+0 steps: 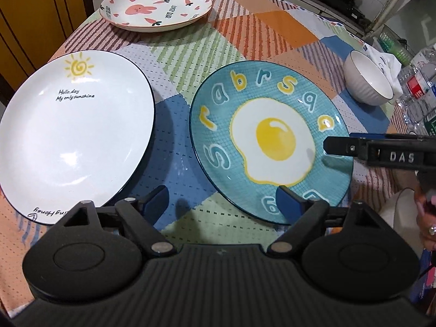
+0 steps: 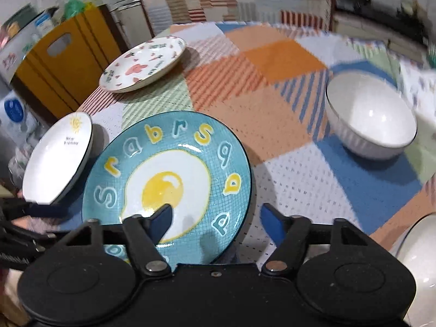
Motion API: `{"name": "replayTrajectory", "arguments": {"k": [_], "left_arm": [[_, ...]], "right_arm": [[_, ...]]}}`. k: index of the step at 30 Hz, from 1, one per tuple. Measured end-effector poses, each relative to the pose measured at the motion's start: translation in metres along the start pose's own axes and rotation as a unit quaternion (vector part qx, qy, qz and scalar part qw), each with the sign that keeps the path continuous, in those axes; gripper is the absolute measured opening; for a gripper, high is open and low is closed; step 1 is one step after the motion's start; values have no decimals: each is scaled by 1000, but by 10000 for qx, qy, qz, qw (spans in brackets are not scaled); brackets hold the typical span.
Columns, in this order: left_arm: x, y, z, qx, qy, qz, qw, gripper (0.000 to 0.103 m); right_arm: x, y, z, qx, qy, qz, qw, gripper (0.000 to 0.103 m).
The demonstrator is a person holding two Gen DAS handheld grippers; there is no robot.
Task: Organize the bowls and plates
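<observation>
A blue plate with a fried-egg picture lies on the patchwork tablecloth. My right gripper is open astride its right rim, one finger over the egg and the other outside the plate; that inner finger shows in the left wrist view. My left gripper is open at the near edge, between the blue plate and a white sun plate. A pink bunny plate lies at the far side. To the right stands a white ribbed bowl.
A second white bowl shows at the near right corner. A yellow slatted crate stands beyond the table's left edge. Plastic bottles and a white cloth crowd the right side. A hand is at the right.
</observation>
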State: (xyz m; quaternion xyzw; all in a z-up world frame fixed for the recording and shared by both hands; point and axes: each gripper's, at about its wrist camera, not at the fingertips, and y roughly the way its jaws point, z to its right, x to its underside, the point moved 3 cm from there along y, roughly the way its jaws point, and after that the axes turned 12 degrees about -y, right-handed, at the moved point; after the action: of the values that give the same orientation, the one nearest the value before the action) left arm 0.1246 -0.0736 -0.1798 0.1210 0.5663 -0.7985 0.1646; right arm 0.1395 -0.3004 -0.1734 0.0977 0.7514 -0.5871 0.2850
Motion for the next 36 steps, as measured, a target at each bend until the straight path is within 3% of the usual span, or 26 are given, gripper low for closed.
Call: {"name": "replayTrajectory", "arguments": {"k": [3, 7, 11, 14, 18, 29, 36], "left_arm": [[1, 6, -1, 49, 10, 38, 10000, 65], [1, 12, -4, 155, 0, 189, 9997, 46], [1, 17, -10, 152, 21, 504, 9986, 34], [-4, 20, -8, 328, 14, 389, 9987, 22], [-7, 19, -1, 91, 260, 319, 9991, 24], [-37, -4, 15, 99, 835, 812, 9931, 24], [-77, 18, 23, 184, 822, 564, 9949, 25]], "right_arm": [[3, 7, 9, -197, 280, -19, 9994, 54], [11, 15, 19, -303, 660, -123, 9973, 22], [16, 18, 28, -483, 975, -71, 9940, 20], [16, 20, 30, -587, 1008, -40, 9932, 19], [16, 21, 32, -697, 958, -29, 9930, 18], [0, -3, 31, -803, 448, 491, 9946, 18], [-25, -4, 42, -552, 271, 651, 9960, 18]]}}
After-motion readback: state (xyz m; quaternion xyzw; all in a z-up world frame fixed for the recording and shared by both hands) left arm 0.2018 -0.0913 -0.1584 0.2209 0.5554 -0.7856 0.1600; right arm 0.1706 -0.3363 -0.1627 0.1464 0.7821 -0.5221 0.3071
